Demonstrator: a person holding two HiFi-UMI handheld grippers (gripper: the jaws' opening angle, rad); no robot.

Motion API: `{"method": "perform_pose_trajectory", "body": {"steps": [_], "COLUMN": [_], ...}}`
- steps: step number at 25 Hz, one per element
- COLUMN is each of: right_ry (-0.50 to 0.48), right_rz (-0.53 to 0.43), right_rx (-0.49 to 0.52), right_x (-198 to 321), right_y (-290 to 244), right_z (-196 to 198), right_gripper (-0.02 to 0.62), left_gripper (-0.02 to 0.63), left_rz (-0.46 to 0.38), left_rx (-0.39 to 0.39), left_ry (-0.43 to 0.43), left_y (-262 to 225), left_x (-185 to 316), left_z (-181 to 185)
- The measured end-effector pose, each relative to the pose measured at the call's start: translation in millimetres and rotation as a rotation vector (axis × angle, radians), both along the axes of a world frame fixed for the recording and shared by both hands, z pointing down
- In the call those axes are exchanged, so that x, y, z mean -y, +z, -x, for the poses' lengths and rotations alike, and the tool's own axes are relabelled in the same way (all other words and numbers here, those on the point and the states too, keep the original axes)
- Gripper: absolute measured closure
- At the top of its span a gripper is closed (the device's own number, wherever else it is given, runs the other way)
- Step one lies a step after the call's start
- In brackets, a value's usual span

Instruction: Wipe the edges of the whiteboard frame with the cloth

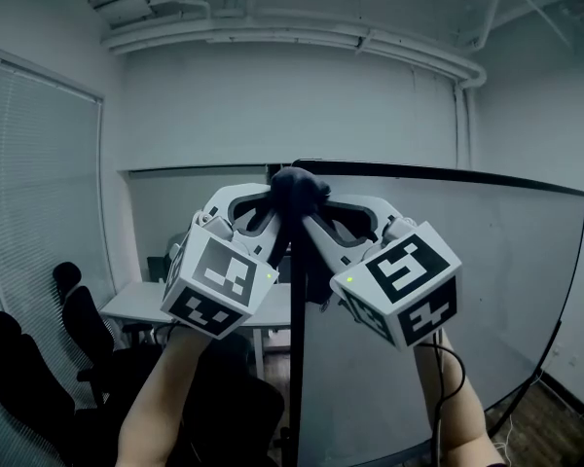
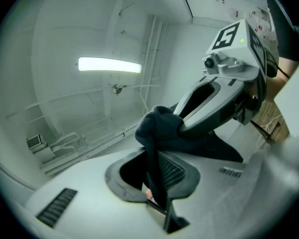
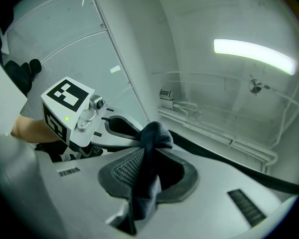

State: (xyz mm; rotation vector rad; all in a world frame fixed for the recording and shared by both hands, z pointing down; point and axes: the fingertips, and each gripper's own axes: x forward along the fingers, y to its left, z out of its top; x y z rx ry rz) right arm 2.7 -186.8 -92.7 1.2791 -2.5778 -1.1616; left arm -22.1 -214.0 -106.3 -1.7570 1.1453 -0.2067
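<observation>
My left tongs [image 1: 270, 202] and right tongs [image 1: 323, 202] both clench the cloth [image 1: 297, 187] at the frame [image 1: 448, 174] corner. From there the top edge runs right, on my right tongs' side.

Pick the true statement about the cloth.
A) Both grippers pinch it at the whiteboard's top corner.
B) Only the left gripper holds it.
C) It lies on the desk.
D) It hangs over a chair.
A: the cloth sits clamped in the left gripper and the right gripper, bunched on the top corner of the whiteboard.
</observation>
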Motion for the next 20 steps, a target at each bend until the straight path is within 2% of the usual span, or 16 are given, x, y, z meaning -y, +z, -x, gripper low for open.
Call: {"method": "perform_pose_trajectory", "body": {"steps": [8,12,15,20], "right_ry": [0.027,-0.002,-0.033,-0.015], "right_rz": [-0.066,-0.075,-0.086,-0.144], "right_rx": [0.004,0.035,0.063,0.051], "right_x": [-3.5,-3.4,-6.8,-9.9], "right_y": [-21.9,-19.5,-18.2,-11.5], "right_z": [4.1,6.4,9.3,4.4], "right_gripper": [0.52,0.518,0.508,0.475], "left_gripper": [0.566,0.566,0.566,0.566], "left_rz": [-0.004,-0.005,0.0,0.019], "left_rx": [-0.005,-0.014,-0.045,-0.095], "left_ry": [0.029,0.044,0.068,0.114], "left_y": [-24.5,-25.4,-28.1,-33.4], "left_x": [1.9,4.2,5.8,16.7], "left_z": [1.0,3.8,8.8,8.9]}}
